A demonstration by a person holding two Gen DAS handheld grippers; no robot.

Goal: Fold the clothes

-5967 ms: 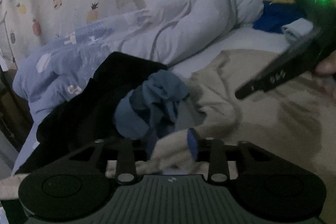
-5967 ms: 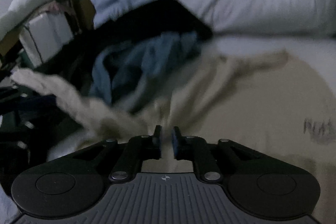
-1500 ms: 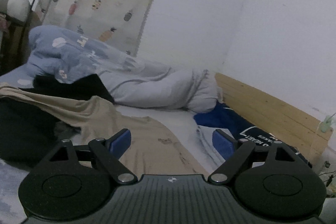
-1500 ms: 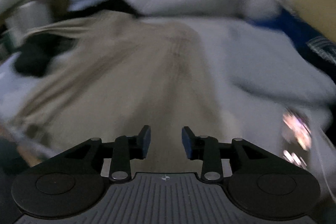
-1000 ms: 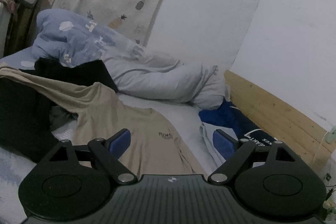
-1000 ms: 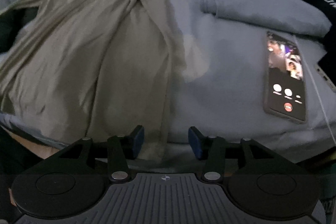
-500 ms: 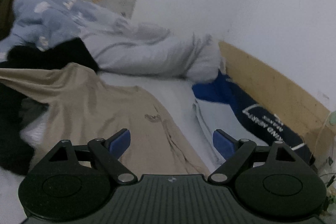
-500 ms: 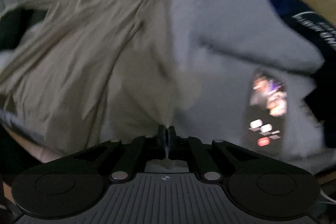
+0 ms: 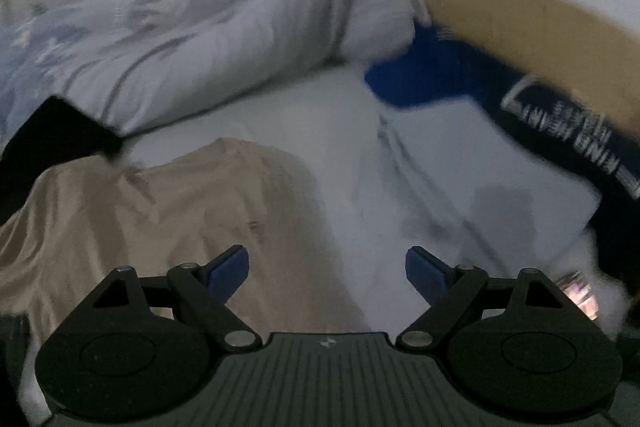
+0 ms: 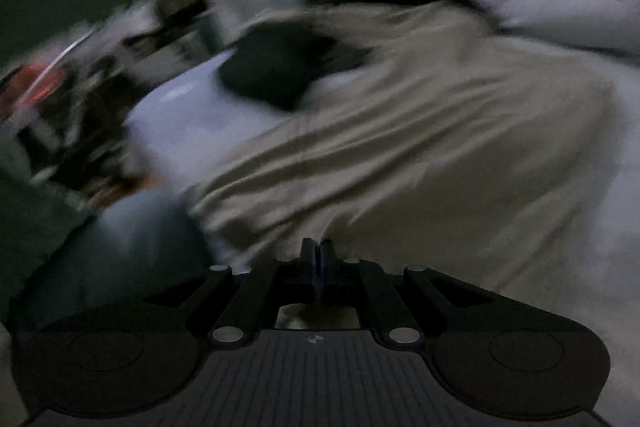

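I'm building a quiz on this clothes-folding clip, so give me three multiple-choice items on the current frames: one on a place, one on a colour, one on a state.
1. In the left wrist view, where does the dark blue garment with white lettering lie?
A. along the wooden headboard
B. on the beige shirt
C. between the claw's fingers

2. What colour is the shirt spread on the bed?
A. red
B. beige
C. green

3. How does the left claw stand?
A. shut on the shirt
B. shut, empty
C. open, nothing between its fingers

Answers:
1 A, it lies against the board at upper right.
2 B, tan cloth fills the right wrist view.
3 C, the blue pads stand far apart over the bed.
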